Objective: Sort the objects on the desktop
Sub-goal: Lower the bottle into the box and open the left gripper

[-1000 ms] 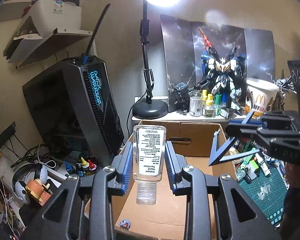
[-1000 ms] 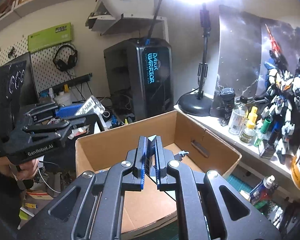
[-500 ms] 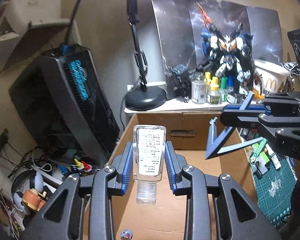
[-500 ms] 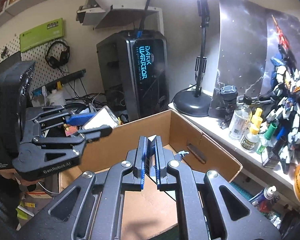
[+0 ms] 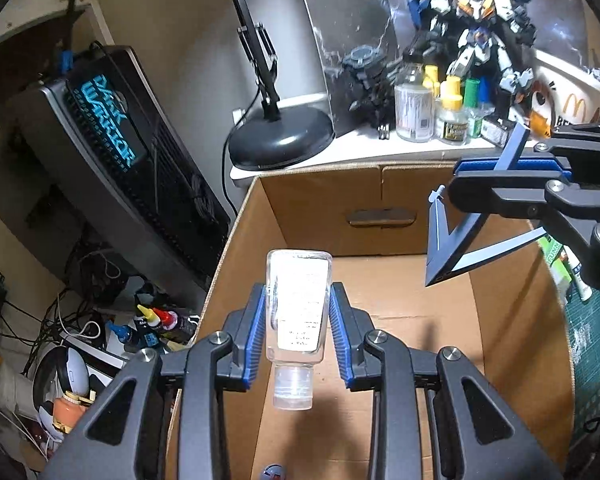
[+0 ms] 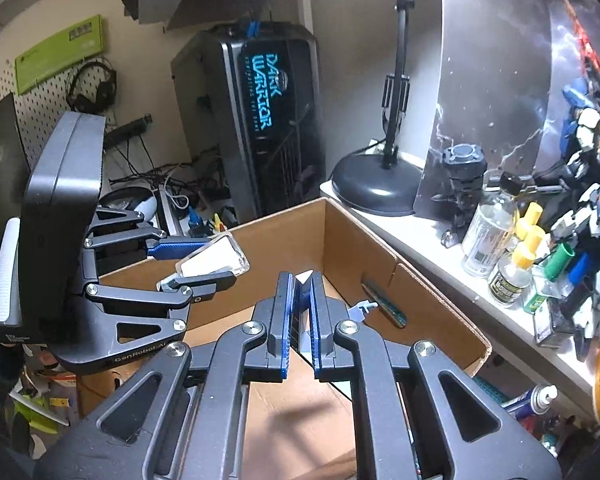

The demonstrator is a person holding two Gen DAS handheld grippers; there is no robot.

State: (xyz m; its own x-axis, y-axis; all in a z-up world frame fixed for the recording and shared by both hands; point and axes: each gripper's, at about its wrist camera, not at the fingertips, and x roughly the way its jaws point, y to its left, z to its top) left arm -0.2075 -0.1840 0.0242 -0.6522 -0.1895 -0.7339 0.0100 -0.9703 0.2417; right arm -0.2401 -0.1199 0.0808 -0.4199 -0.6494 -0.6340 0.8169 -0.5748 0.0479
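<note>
My left gripper point(image 5: 298, 304) is shut on a clear hand sanitizer bottle point(image 5: 298, 304), cap toward the camera, held over the open cardboard box point(image 5: 236, 240). My right gripper point(image 6: 303, 284) is shut on a dark blue and white wing-shaped model part point(image 5: 446, 248), also held over the box. In the right wrist view the left gripper point(image 6: 204, 264) and the bottle point(image 6: 216, 260) show at the left above the box rim point(image 6: 284, 216). A small blue-and-red piece point(image 5: 272, 472) lies on the box floor.
A black PC tower point(image 5: 112, 168) stands left of the box. A white shelf point(image 5: 364, 148) behind it carries a lamp base point(image 5: 280, 136), several small bottles point(image 5: 412, 108), a robot model point(image 5: 476, 40) and a paper cup. A green cutting mat point(image 5: 592, 344) lies right.
Both grippers have tilted down and moved forward over the box. The box fills more of both views, and the lamp head has left the top of the frame.
</note>
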